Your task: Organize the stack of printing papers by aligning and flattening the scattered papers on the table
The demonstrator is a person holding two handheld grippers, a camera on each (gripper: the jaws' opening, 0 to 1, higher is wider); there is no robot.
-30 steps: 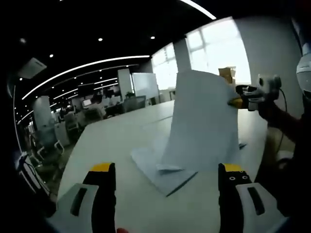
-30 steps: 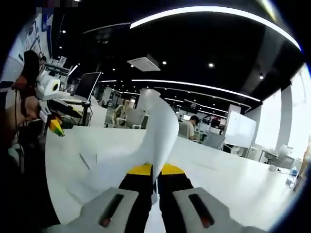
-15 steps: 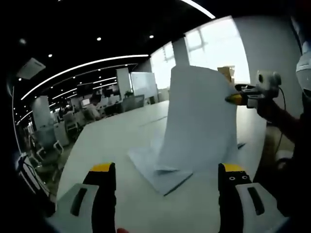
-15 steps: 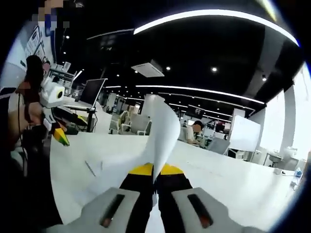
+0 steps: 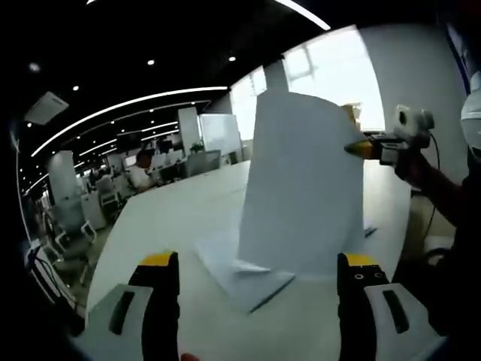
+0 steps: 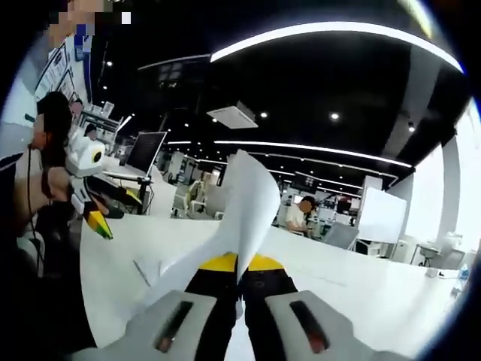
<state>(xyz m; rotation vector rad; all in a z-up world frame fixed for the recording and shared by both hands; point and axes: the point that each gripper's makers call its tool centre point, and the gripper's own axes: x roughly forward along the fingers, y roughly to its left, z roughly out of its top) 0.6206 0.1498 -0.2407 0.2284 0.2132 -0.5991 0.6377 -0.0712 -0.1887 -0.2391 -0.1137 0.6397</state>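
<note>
A white sheet of paper (image 5: 301,180) stands lifted almost upright over a loose stack of papers (image 5: 229,271) lying on the white table (image 5: 173,226). In the left gripper view my right gripper (image 5: 359,147) pinches the sheet's upper right edge. In the right gripper view the right gripper (image 6: 239,263) is shut on that sheet (image 6: 244,207), which curls up from between its jaws. My left gripper (image 5: 255,263) is open, low over the table in front of the stack, with nothing between its jaws. It also appears as the left gripper (image 6: 101,224) at the left of the right gripper view.
A person's hand (image 5: 421,177) holds the right gripper at the table's right side. Office desks, chairs (image 5: 71,218) and monitors (image 6: 143,154) lie beyond the table. A seated person (image 6: 297,214) is in the background. Bright windows (image 5: 331,71) are at the far end.
The right gripper has lifted the sheet higher and more upright. The left gripper's view has shifted slightly, and its jaws stay open.
</note>
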